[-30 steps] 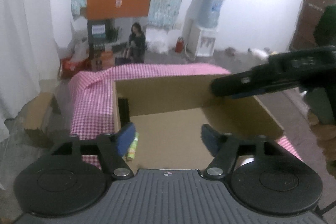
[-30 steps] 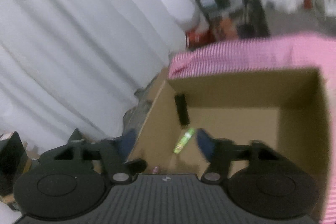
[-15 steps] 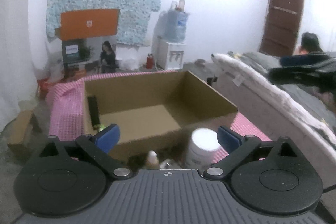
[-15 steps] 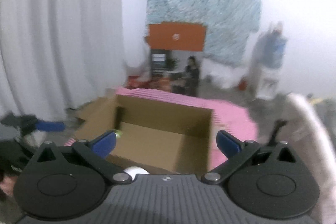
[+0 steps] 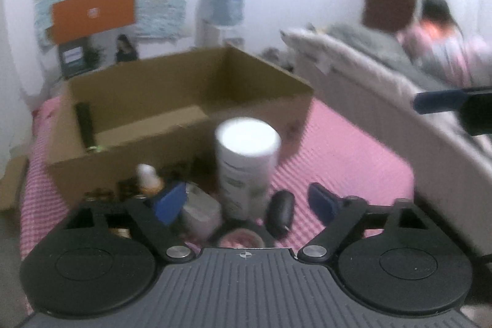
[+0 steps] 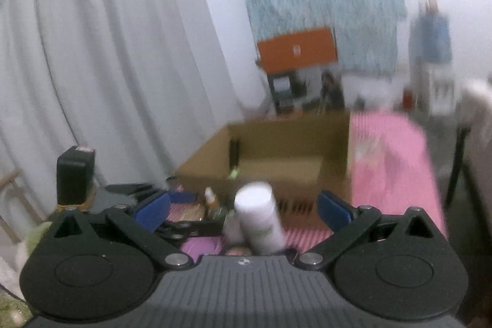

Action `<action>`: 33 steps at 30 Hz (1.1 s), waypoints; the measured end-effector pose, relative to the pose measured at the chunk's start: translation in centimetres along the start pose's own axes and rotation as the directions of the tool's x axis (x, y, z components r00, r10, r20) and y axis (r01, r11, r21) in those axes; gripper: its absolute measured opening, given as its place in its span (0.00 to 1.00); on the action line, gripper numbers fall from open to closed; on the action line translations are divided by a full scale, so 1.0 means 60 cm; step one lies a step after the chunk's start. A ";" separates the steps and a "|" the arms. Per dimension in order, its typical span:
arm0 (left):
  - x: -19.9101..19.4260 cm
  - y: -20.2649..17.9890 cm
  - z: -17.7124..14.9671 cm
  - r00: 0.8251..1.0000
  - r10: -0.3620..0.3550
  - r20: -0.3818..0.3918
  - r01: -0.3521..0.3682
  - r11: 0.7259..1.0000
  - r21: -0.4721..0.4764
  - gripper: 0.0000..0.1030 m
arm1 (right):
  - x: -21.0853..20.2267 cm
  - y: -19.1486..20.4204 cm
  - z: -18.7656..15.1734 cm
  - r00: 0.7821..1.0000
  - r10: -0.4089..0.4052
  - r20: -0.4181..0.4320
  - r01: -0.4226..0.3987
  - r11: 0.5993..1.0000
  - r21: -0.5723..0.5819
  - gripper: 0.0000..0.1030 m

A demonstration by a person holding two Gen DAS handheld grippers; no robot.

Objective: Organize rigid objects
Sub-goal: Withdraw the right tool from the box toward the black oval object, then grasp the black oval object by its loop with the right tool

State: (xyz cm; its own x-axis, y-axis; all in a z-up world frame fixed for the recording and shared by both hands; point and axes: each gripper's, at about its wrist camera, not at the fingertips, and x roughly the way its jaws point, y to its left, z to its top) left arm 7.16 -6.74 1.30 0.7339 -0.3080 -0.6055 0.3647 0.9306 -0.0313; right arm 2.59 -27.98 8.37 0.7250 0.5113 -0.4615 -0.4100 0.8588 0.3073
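Left wrist view: my left gripper [image 5: 247,199] has pulled back out of the box [image 5: 172,100] and dropped low over the loose pile in front of it. A second ago this camera looked straight into the box; now the box sits behind and the white jar [image 5: 246,165] stands upright between the pads, no contact. Left jaws have just been closing from a wider spread, still apart, nothing pinched. A black oval thing [image 5: 280,212] lies just right of the jar, a small dropper bottle [image 5: 147,179] to its left, near the box wall. Right wrist view: right gripper [image 6: 243,209] has swung off the box too and faces the same pile; jaws spread as wide as they go, empty, jar [image 6: 258,215] in line between them but untouched. Inside the box I see a black stick-like item [image 5: 84,125] leaning in the left corner and a green tube [image 6: 233,173] by its foot. My read: both drops look done and I'm on approach for the next pick, jar the likely target. Both grippers aim at the same spot, so collision risk. Labels: jar has print on its side, too blurred to read; orange sign [image 6: 296,49] on the far wall has a small logo, unreadable. Frames are motion-blurred.
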 end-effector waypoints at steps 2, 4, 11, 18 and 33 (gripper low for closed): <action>0.018 -0.024 -0.009 0.999 -0.007 -0.035 0.009 0.998 0.058 0.72 | 0.016 -0.015 -0.020 0.999 0.010 -0.035 -0.007 0.997 0.072 1.00; 0.031 -0.039 -0.017 0.998 -0.012 -0.069 0.018 0.996 0.086 0.63 | 0.028 -0.031 -0.038 0.998 -0.002 -0.057 0.010 0.991 0.135 1.00; 0.074 -0.043 -0.022 0.987 -0.011 -0.159 0.023 0.997 0.073 0.51 | 0.081 -0.091 -0.076 0.986 -0.046 -0.159 0.092 0.950 0.299 0.79; 0.095 -0.059 -0.023 0.977 -0.007 -0.212 0.032 0.993 0.113 0.45 | 0.155 -0.105 -0.096 0.972 -0.001 -0.233 0.080 0.940 0.332 0.61; 0.118 -0.073 -0.019 0.956 -0.118 -0.268 0.138 0.989 0.058 0.37 | 0.192 -0.138 -0.116 0.956 0.047 -0.290 0.073 0.918 0.389 0.44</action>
State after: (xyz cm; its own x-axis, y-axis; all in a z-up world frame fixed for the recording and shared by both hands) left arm 10.12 -12.76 -3.74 0.5054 -0.3509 -0.7883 0.4947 0.8664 -0.0685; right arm 10.49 -28.96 -5.26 0.5134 0.5386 -0.6680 -0.1086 0.8130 0.5720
